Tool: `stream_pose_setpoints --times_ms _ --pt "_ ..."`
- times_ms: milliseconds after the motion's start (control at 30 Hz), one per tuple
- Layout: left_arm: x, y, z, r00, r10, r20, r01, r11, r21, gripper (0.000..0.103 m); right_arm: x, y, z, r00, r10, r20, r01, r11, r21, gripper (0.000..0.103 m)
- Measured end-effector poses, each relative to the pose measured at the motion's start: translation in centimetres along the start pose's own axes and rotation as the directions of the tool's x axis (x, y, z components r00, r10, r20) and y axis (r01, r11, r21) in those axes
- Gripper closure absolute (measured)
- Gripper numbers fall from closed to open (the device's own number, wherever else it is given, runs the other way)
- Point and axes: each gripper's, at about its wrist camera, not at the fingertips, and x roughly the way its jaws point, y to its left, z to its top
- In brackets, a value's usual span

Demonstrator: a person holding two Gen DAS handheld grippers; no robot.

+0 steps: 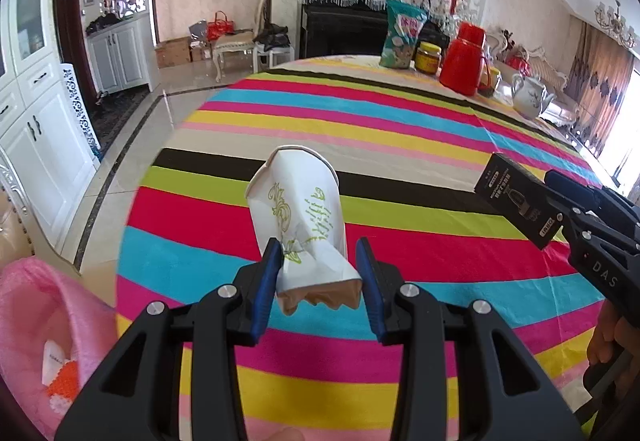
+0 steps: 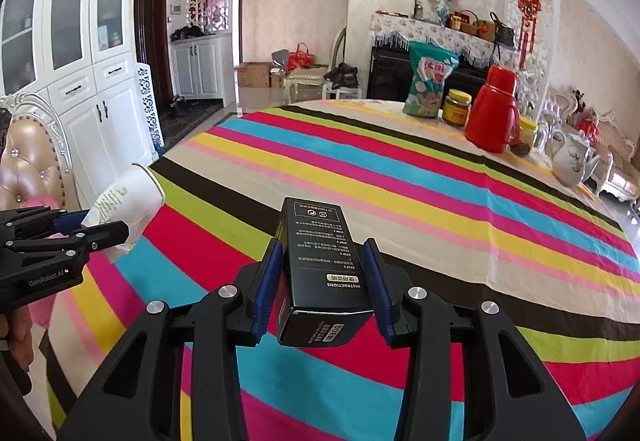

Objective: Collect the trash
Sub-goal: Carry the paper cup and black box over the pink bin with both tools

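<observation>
the left tool (image 1: 318,261) grasps a crumpled paper cup (image 1: 298,209) above the striped bench (image 1: 360,121); beside it the right tool (image 2: 324,261) clenches a black box (image 2: 320,261), likewise lifted clear.

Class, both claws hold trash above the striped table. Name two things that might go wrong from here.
1. The left claw pinches only the crumpled base of the paper cup; it might slip out.
2. The black box juts far beyond the right claw; it might tilt or knock something.
</observation>
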Motion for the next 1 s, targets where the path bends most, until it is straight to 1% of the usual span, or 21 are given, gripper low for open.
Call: stream_pose_setpoints --times_ms 200,500,733,1000 --pt "-3.6 2.7 -0.9 0.999 0.023 0.042 -0.022 0.999 -0.024 0.065 -1.9 1.9 0.5 0.999 0.023 0.027 -0.023 1.000 -0.004 0.063" --pt "-8.4 7.3 -2.7 0.994 0.066 0.088 -0.060 0.996 -0.072 0.065 -4.3 6.3 1.4 0.996 0.074 0.059 -0.072 0.997 -0.023 0.063" --pt "-11.8 11.9 -4.4 0.987 0.112 0.111 -0.098 0.987 -0.125 0.065 -5.1 10.3 2.1 0.991 0.117 0.066 -0.114 0.992 -0.049 0.063" --pt "-15.8 17.9 -6.5 0.974 0.186 0.129 -0.159 0.968 -0.194 0.065 -5.5 15.8 2.6 0.982 0.177 0.068 -0.171 0.982 -0.085 0.063"
